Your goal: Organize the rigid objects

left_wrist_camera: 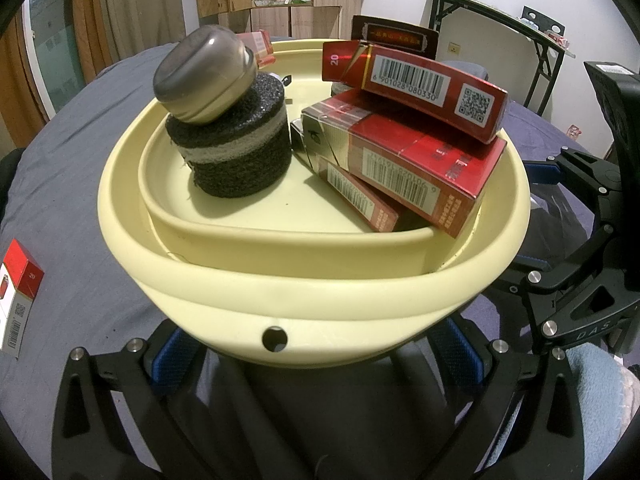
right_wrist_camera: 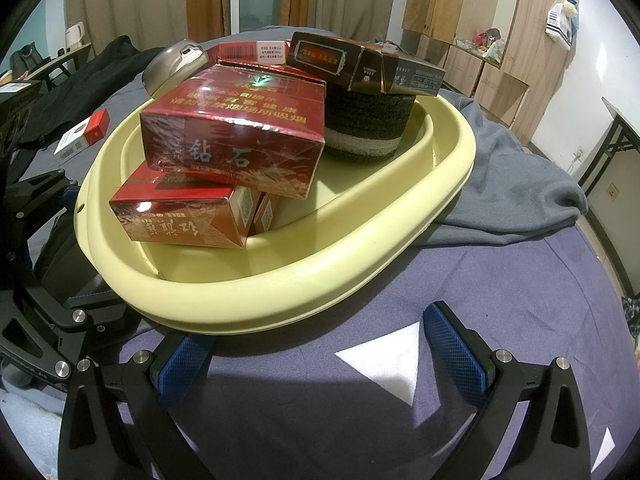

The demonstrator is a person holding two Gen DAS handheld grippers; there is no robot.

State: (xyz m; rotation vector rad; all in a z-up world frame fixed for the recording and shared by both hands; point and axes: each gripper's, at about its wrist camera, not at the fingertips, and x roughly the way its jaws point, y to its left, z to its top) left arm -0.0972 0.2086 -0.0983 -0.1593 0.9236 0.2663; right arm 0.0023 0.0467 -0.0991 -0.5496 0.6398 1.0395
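Observation:
A pale yellow basin sits on a blue-covered table, also in the right wrist view. Inside are several red cigarette boxes, a black foam roll with a metal tin on top, and a dark box on a second foam roll. My left gripper is open, its fingers under the basin's near rim. My right gripper is open at the basin's rim, on the side.
A red-and-white cigarette box lies on the table left of the basin, also in the right wrist view. A grey cloth lies to the right. Folding tables and wooden cabinets stand behind.

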